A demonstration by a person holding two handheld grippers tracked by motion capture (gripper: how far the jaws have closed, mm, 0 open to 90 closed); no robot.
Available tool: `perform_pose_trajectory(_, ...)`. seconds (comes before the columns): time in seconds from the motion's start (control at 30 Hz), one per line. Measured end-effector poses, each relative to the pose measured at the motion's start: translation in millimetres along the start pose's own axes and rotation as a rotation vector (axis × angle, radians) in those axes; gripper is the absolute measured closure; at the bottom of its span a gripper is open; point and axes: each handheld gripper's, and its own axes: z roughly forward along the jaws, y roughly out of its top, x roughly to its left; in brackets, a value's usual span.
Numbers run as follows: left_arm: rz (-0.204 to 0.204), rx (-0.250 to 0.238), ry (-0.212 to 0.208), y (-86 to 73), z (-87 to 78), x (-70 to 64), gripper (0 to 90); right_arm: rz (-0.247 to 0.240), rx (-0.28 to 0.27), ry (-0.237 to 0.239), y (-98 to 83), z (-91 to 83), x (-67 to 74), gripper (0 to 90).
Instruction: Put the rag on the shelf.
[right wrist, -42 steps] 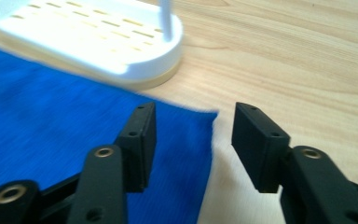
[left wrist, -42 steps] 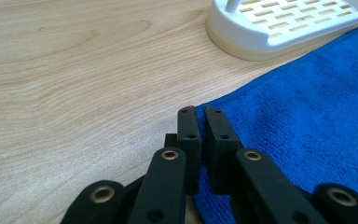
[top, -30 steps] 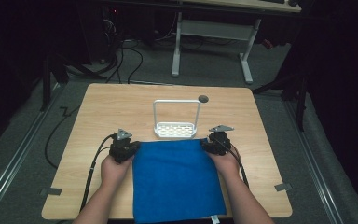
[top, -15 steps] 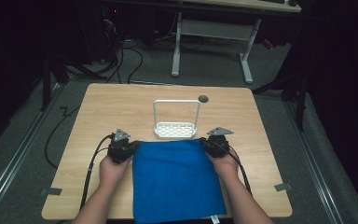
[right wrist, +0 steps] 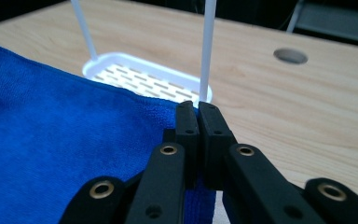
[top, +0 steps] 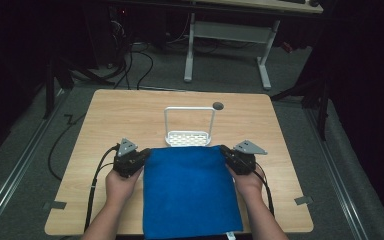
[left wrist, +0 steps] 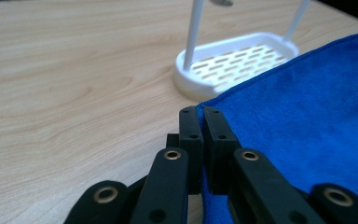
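Currently the counter [top: 105,120] carries a blue cloth [top: 190,192] lying flat at its near edge, just short of the white rack [top: 189,136]. Left tool [top: 141,159] and right tool [top: 228,155] each pinch a far corner. Judged step: corners gripped; next, lift both evenly.

A blue square microfibre cloth [top: 190,192] is lying on the light wooden table [top: 130,110], its near edge hanging over the table's near side. Just behind the cloth's far edge, a white perforated plastic rack with a tall wire hoop [top: 189,136] is standing. The left gripper [top: 139,157] is sitting at the cloth's far left corner and the right gripper [top: 228,154] at its far right corner, each pinching the fabric.
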Motion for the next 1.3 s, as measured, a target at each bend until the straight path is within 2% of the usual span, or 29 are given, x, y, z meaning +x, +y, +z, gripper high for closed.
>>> perform_pose_trajectory(0.03,0.000,0.000,0.000,0.0,0.0,0.0,87.3,0.000,0.000,0.000,0.0,0.0,0.0,88.0)
perform_pose_trajectory(0.07,0.008,-0.012,0.004,1.0,-3.1,-2.3,87.3,0.003,-0.033,0.001,-2.0,-6.9,0.9,88.0)
perform_pose_trajectory(0.17,0.021,-0.050,0.023,3.7,-11.4,-7.4,87.3,-0.010,-0.035,0.003,-1.6,-10.4,1.6,88.0)
perform_pose_trajectory(0.27,0.041,-0.091,0.033,6.6,-19.7,-14.4,87.2,0.006,-0.073,0.021,-0.6,-20.1,2.3,88.0)
perform_pose_trajectory(0.3,0.041,-0.091,0.033,6.6,-19.7,-14.4,87.2,0.006,-0.073,0.021,-0.6,-20.1,2.3,88.0)
perform_pose_trajectory(0.33,0.039,-0.117,0.031,8.6,-23.6,-17.2,87.3,0.020,-0.104,0.027,2.5,-27.0,2.1,88.0)
perform_pose_trajectory(0.4,0.038,-0.136,0.029,10.0,-26.6,-18.8,87.2,0.019,-0.112,0.026,3.6,-29.4,2.5,88.0)
perform_pose_trajectory(0.43,0.041,-0.160,0.024,12.4,-30.8,-20.6,87.3,0.008,-0.132,0.023,6.5,-35.3,3.5,88.0)
perform_pose_trajectory(0.5,0.045,-0.171,0.020,13.9,-33.4,-21.4,87.3,0.002,-0.151,0.015,8.9,-40.2,4.8,88.0)
perform_pose_trajectory(0.53,0.055,-0.207,0.017,16.5,-39.6,-23.4,87.4,-0.001,-0.157,0.008,10.0,-42.6,5.6,88.0)
perform_pose_trajectory(0.57,0.055,-0.207,0.017,16.5,-39.6,-23.4,87.4,-0.001,-0.157,0.008,10.0,-42.6,5.6,88.0)
perform_pose_trajectory(0.6,0.058,-0.237,0.012,19.4,-46.1,-24.7,87.4,-0.004,-0.174,0.004,12.4,-46.9,6.8,88.0)
perform_pose_trajectory(0.63,0.058,-0.237,0.012,19.4,-46.1,-24.7,87.4,-0.004,-0.174,0.004,12.4,-46.9,6.8,88.0)
perform_pose_trajectory(0.67,0.067,-0.265,0.013,22.2,-52.9,-26.3,87.4,-0.007,-0.190,0.004,15.4,-52.2,8.6,88.1)
perform_pose_trajectory(0.77,0.078,-0.288,0.018,25.1,-59.6,-27.7,87.4,-0.018,-0.214,-0.001,19.6,-58.6,11.7,88.1)
perform_pose_trajectory(0.8,0.081,-0.315,0.013,27.7,-65.4,-29.2,87.4,-0.020,-0.232,0.003,23.1,-63.4,13.9,88.1)
perform_pose_trajectory(0.9,0.085,-0.338,0.015,30.5,-70.8,-30.6,87.5,-0.028,-0.265,0.004,29.1,-71.2,18.1,88.0)
perform_pose_trajectory(0.93,0.089,-0.361,0.014,33.5,-75.9,-31.7,87.5,-0.036,-0.275,0.002,30.9,-73.9,19.4,88.0)
perform_pose_trajectory(1.2,0.116,-0.429,0.016,46.4,-91.4,-37.7,87.7,-0.045,-0.342,0.011,47.0,-93.1,25.9,88.0)
perform_pose_trajectory(1.3,0.124,-0.470,0.015,57.9,-97.3,-38.5,87.9,-0.048,-0.371,0.008,53.7,-99.4,26.4,88.1)
